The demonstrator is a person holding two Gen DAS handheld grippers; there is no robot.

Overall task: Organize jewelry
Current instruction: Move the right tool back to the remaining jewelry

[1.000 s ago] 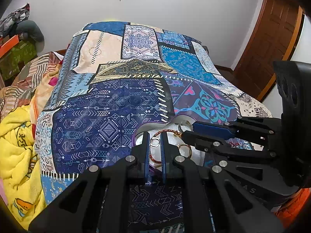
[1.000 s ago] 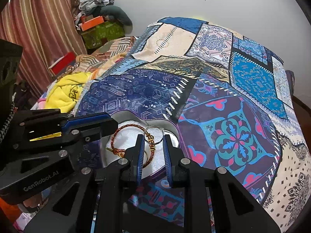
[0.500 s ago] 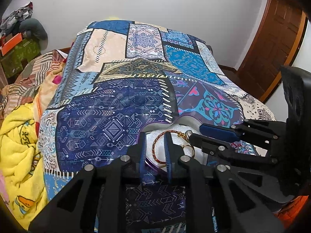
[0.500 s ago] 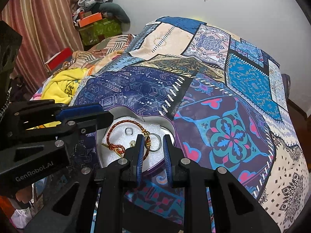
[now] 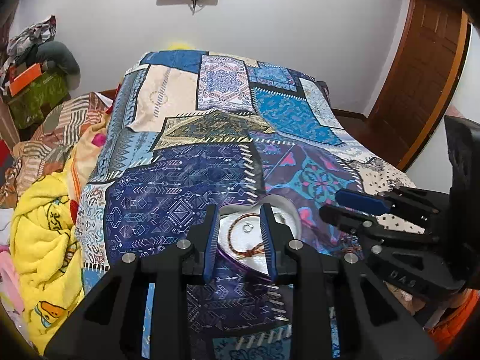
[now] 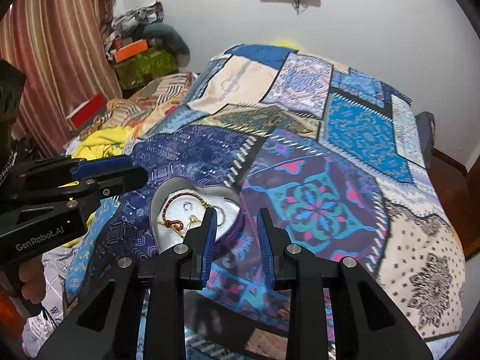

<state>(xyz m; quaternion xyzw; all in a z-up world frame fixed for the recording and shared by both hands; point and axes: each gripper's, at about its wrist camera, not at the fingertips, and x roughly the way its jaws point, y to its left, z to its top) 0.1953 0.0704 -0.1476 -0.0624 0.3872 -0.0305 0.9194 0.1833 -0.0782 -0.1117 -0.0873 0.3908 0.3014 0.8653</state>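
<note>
A heart-shaped tin [image 6: 171, 184] with a white lining lies on the patchwork bedspread [image 6: 315, 180]. In it lie a brown braided bracelet [image 6: 168, 207], a small silver ring [image 6: 188, 206] and a gold piece [image 6: 195, 219]; a hoop is partly hidden behind my right finger. The tin [image 5: 288, 207], bracelet [image 5: 232, 231] and ring [image 5: 248, 227] also show in the left wrist view. My left gripper [image 5: 240, 240] is open and empty above the tin. My right gripper [image 6: 237, 231] is open and empty at the tin's right edge.
A yellow blanket [image 5: 42, 240] and striped bedding [image 5: 60, 126] are piled left of the bed. Boxes and clothes [image 6: 141, 57] stand by the striped curtain [image 6: 54, 45]. A wooden door [image 5: 420, 75] is at the right.
Both grippers have opened and pulled back from the tin. The silver ring and the hoop they held over the tin now lie in it.
</note>
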